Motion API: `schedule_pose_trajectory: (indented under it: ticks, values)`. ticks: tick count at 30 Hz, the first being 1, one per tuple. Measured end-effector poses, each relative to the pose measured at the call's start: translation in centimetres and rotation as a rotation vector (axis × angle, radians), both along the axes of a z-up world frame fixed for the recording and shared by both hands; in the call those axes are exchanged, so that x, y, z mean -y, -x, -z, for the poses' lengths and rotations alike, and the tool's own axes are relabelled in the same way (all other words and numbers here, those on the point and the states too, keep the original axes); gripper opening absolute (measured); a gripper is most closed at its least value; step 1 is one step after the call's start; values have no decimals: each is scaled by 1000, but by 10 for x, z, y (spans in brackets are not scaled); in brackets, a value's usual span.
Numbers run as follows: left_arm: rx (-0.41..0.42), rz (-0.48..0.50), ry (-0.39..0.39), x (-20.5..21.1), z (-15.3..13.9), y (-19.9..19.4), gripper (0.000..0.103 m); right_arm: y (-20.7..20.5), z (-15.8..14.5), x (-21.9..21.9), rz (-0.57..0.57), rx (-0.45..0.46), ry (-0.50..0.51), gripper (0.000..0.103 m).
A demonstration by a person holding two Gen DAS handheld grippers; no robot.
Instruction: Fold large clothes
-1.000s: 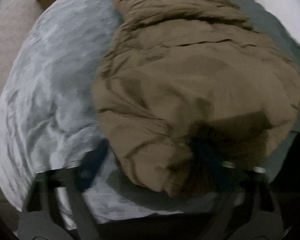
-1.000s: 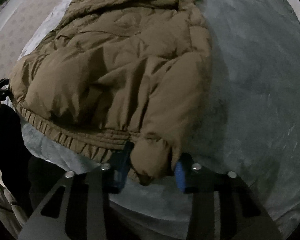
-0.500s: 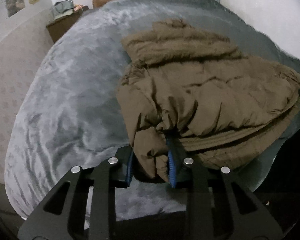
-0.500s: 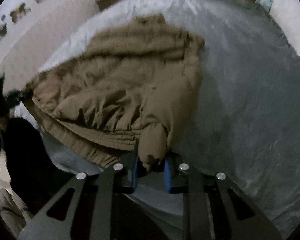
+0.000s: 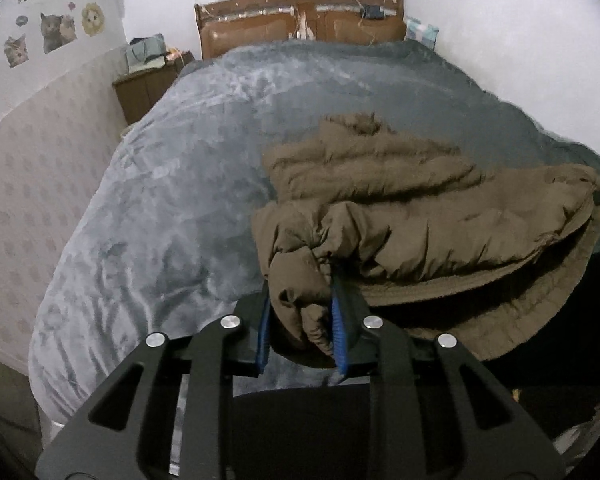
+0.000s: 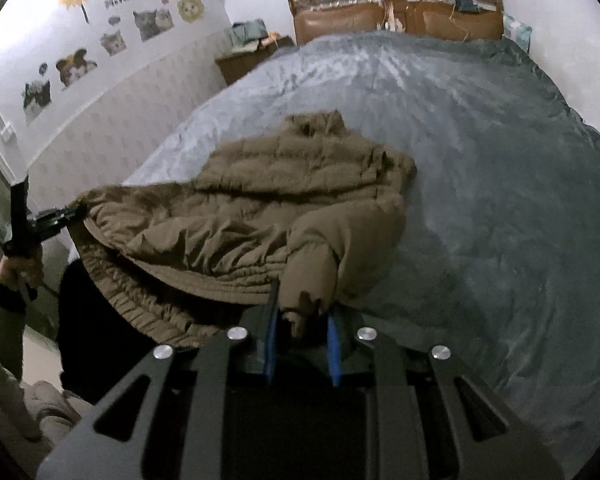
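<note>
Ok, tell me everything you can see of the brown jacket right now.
The brown jacket is a puffy, quilted coat in matte olive-brown fabric, with a ribbed elastic hem and a stand-up collar pointing toward the headboard. It lies on the grey blanket at the foot of the bed, its near edge lifted and the hem drooping over the bed's edge. The left hand-held gripper and the right hand-held gripper are each shut on a bunched sleeve end.

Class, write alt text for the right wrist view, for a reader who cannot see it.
The right gripper clamps a cuff of a brown puffer jacket, lifting its near edge off a grey bedspread. At far left, the left gripper holds the jacket's other corner. A wooden headboard stands behind.
</note>
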State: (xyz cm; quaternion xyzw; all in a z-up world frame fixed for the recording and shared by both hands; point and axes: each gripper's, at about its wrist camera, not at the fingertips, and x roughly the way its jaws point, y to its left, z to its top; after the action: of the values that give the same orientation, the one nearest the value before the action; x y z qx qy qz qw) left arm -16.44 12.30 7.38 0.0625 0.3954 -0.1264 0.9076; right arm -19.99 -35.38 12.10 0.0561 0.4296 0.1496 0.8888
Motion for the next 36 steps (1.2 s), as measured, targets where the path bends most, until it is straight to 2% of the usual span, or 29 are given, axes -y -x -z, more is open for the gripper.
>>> schedule_pose_trajectory:
  ticks: [3,8,13,17,21,23,25,27,30,31,32,33,34,35,36]
  values:
    - [29,-1,7,1,-11,-8,23,-12,-6,-1,24,32,-19,19]
    - [94,-44,10,10,-21,-52,23,-54,-19,1,107,109,-52,19]
    - [125,-91,49,19,-29,-126,23,-126,-24,2,179,156,-83,19]
    - [126,-135,67,24,-27,-191,24,-194,-12,18,318,152,-160,20]
    - [80,-172,84,25,-7,-257,25,-265,16,23,376,92,-163,20]
    - [50,-191,66,27,13,-286,26,-296,33,21,377,57,-139,20]
    - [20,-199,82,24,35,-309,29,-319,52,18,382,29,-97,21]
    - [-3,-219,81,22,63,-334,40,-338,72,19,384,17,-75,21]
    - [-15,-255,55,19,94,-347,56,-361,100,22,386,9,-66,27]
    - [-28,-255,60,18,102,-352,58,-362,108,21,381,8,-59,32]
    - [-27,-257,74,16,105,-356,66,-368,116,22,379,2,-48,38]
    - [-16,-274,91,9,104,-357,79,-369,120,24,378,2,-49,42]
    - [0,-292,102,5,102,-357,85,-370,121,28,383,12,-59,49]
    - [22,-312,118,-2,97,-356,93,-370,119,33,398,30,-75,60]
    - [44,-326,138,-9,93,-353,94,-367,117,37,407,49,-93,70]
